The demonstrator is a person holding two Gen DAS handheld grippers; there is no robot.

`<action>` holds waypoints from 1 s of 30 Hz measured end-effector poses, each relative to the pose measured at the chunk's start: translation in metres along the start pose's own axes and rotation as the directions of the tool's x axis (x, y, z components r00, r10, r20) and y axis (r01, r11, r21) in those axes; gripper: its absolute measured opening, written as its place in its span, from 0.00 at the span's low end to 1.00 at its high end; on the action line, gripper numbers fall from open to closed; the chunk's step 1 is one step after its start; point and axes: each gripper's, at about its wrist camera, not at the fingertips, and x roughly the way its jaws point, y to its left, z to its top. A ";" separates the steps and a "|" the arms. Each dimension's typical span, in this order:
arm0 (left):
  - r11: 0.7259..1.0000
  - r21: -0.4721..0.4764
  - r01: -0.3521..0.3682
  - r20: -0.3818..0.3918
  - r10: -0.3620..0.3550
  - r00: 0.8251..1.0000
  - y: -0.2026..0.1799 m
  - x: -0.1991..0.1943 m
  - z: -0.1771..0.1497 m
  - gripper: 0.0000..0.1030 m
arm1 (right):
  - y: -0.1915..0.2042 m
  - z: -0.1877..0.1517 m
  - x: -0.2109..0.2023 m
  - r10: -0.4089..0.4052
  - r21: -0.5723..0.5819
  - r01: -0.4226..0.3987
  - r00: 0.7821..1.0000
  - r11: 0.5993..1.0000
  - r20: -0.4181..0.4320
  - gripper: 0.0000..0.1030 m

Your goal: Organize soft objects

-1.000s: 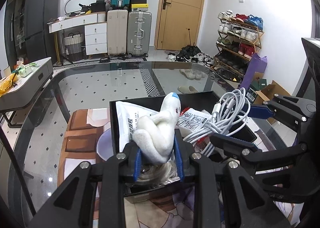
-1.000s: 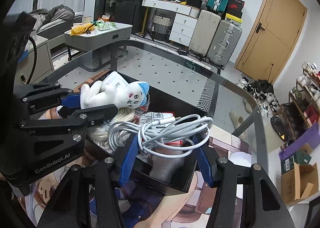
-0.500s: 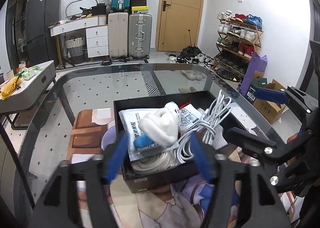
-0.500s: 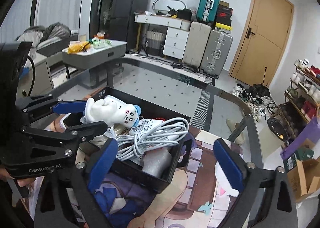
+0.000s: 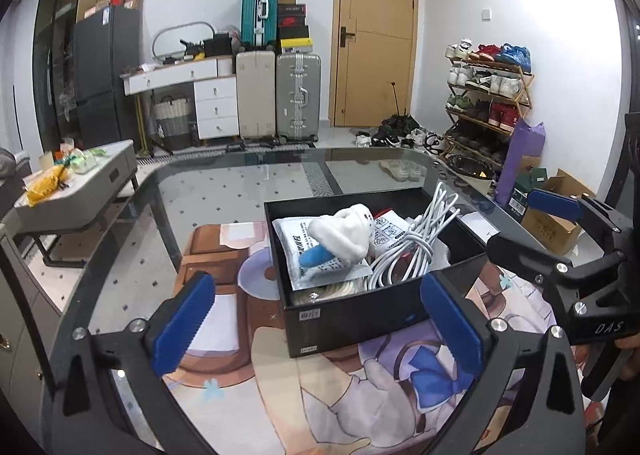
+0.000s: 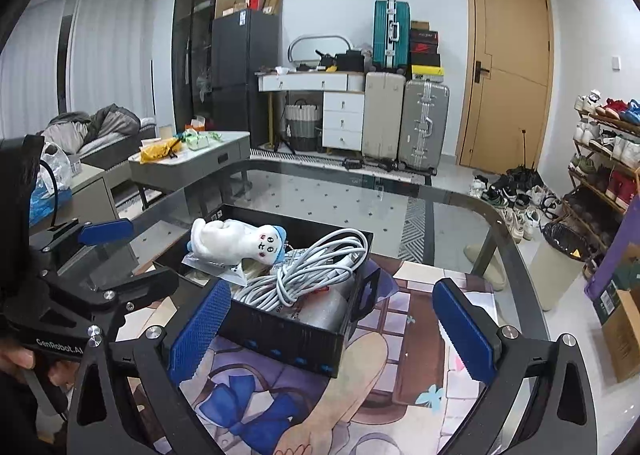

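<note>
A: Start with the biggest thing. Why is everything sitting where it is?

B: The glass table (image 5: 248,191) carries a printed mat (image 6: 404,303), and the black box (image 5: 360,311) stands on that mat, near the table's front edge where both tools can reach it. It looks like the collecting place for the soft things.

A: And inside it?

B: A white cable bundle (image 6: 316,271) is coiled on the right side, lying over flat printed packets (image 5: 298,251). The white plush toy (image 6: 240,241) lies on its side on top of the packets at the left, its blue-capped head toward the cable. It rides above the rim, so I judge the box is close to full.

A: What are the 2 tools doing?

B: The left gripper (image 5: 316,319) hovers just short of the box, its blue pads spread wide with nothing between them. The right gripper (image 6: 332,331) is the same: spread wide, empty, facing the box's near corner. Neither touches anything.

A: So the stage?

B: My reading is that the toy and the cable are set down in the box and the hands are free. Nothing soft shows loose on the mat.
</note>
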 end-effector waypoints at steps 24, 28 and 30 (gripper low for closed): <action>0.999 -0.031 -0.029 0.060 0.031 0.998 0.005 -0.003 -0.023 1.00 | -0.006 -0.028 -0.005 0.025 0.027 -0.027 0.998 0.999 0.061 0.99; 0.999 -0.041 -0.033 0.059 0.035 0.998 0.007 -0.003 -0.023 1.00 | -0.003 -0.028 -0.007 0.015 0.021 -0.017 0.998 1.000 0.069 0.99; 0.998 -0.045 -0.036 0.057 0.039 0.998 0.008 -0.003 -0.023 1.00 | -0.002 -0.029 -0.008 0.016 0.020 -0.017 0.998 1.000 0.067 0.99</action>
